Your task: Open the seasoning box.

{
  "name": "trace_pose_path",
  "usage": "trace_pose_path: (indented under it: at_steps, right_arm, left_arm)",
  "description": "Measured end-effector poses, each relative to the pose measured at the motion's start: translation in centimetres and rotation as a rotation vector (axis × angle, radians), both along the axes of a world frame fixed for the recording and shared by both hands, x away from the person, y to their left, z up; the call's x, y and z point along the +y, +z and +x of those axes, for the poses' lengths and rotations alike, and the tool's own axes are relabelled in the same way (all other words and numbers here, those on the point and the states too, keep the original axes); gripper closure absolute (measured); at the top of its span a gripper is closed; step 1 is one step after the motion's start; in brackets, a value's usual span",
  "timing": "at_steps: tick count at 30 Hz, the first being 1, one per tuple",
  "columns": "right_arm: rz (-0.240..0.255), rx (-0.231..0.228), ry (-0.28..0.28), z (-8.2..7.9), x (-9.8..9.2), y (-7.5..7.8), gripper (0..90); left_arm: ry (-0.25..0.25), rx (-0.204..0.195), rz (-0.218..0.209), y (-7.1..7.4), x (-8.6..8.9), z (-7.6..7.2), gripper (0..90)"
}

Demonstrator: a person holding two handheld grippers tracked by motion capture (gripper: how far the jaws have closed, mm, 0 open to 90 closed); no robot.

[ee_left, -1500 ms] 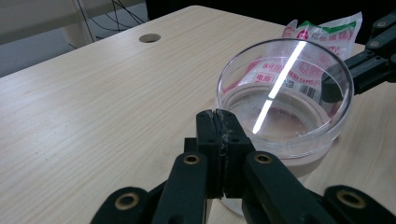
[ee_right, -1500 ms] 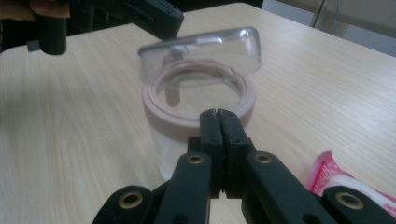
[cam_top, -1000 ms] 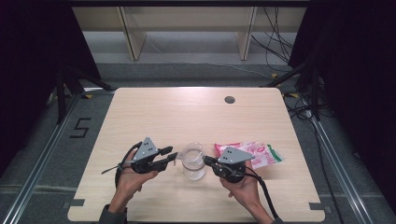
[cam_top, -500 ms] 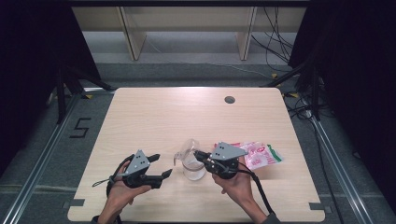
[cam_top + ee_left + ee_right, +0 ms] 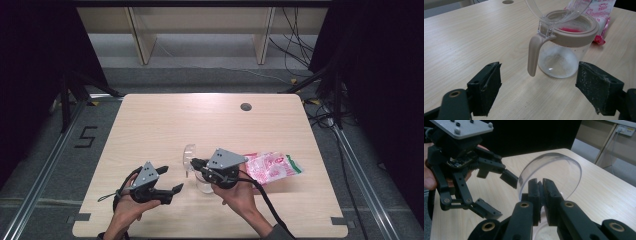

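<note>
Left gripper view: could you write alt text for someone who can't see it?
A clear glass jar with a beige collar, a beige handle and its transparent hinged lid tipped up stands on a wooden table. The left gripper has two open black fingers before it; a pink packet lies behind.

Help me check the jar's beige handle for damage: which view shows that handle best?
The left gripper view: the handle hangs close and unobstructed off the jar, between the open left tool's jaws. In the high view the jar is small and the handle is too tiny to make out. The right gripper view gives the clear lid.
</note>
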State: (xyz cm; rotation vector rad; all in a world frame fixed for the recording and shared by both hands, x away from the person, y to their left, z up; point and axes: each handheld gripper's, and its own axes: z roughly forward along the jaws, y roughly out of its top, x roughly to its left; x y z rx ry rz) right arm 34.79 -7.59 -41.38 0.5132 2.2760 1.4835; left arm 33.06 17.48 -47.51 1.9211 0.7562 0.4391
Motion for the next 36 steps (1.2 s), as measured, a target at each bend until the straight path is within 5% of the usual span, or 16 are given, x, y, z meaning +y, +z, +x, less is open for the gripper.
trace_pose_path:
  at_steps: [8,12,15,20,23,24,32,36]
  right_arm:
    - [-0.014,-0.007,0.014,0.0,0.9,0.4,83.0]
    - [0.014,0.002,-0.003,-0.1,-0.1,0.4,81.6]
    - [0.018,0.012,-0.002,-0.1,-0.5,0.4,80.6]
    - [0.022,0.008,-0.001,-0.1,-0.5,0.5,78.0]
    - [0.028,0.013,-0.034,-0.3,-0.9,0.5,74.8]
    - [0.026,0.007,-0.031,-0.2,-1.5,0.5,73.1]
    - [0.073,0.063,-0.159,-0.3,-7.1,-0.4,60.4]
    - [0.055,0.105,-0.225,-1.2,-9.8,-1.3,57.4]
  left_arm:
    - [-0.002,-0.017,0.021,0.0,0.2,0.1,19.0]
    - [0.014,0.007,-0.019,-0.2,-0.1,0.1,18.8]
    - [-0.001,-0.012,0.028,-0.1,0.1,0.2,18.8]
    - [0.014,0.011,0.001,-0.2,0.1,0.1,18.6]
    - [0.008,-0.016,0.024,-0.1,0.3,0.2,18.6]
    - [0.027,0.004,0.001,-0.2,0.2,0.0,18.7]
    - [-0.003,0.006,0.038,-0.7,-0.3,-0.2,19.2]
    - [0.003,0.021,0.014,-0.9,-0.7,-0.3,19.3]
